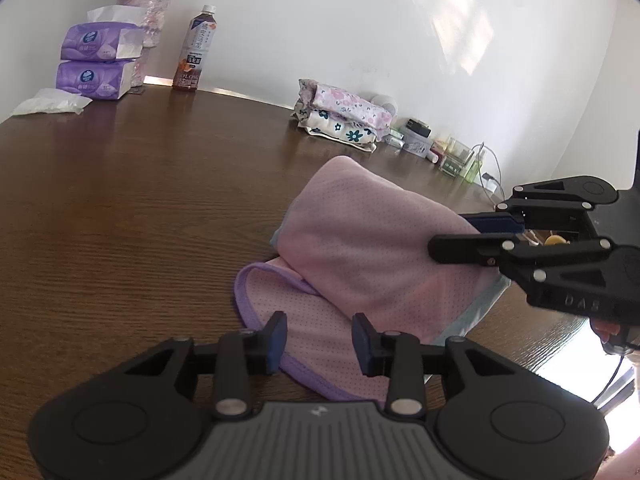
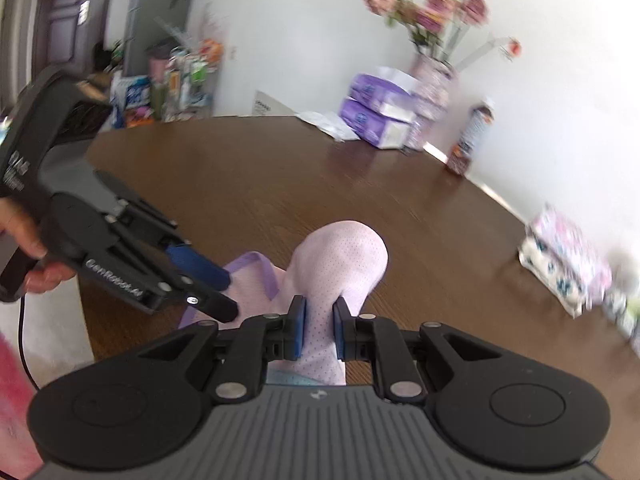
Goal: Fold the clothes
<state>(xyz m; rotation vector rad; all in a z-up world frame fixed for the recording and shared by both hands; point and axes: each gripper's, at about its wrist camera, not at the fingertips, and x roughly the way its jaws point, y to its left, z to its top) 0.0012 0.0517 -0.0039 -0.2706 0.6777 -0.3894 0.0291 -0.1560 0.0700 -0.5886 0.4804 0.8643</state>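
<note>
Pink garment (image 1: 372, 240) half-folded on the wooden table (image 1: 120, 200).
Right gripper (image 2: 319, 328) pinches its lifted fold; left gripper (image 1: 319, 340), at six o'clock, gapes above the purple hem.

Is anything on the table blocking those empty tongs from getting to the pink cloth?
Nothing visible does. The left tongs stand open right over the pink garment's purple-trimmed edge, with only cloth beneath them. The right tongs already pinch a lifted fold. The folded floral clothes lie far back by the wall.

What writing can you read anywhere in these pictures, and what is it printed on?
"DAS": on the right gripper body.
"GenRobot.AI": on the left gripper side.
"OOLONG", partly cut off: on the tea bottle.
Tissue packs: print too small to read.
</note>
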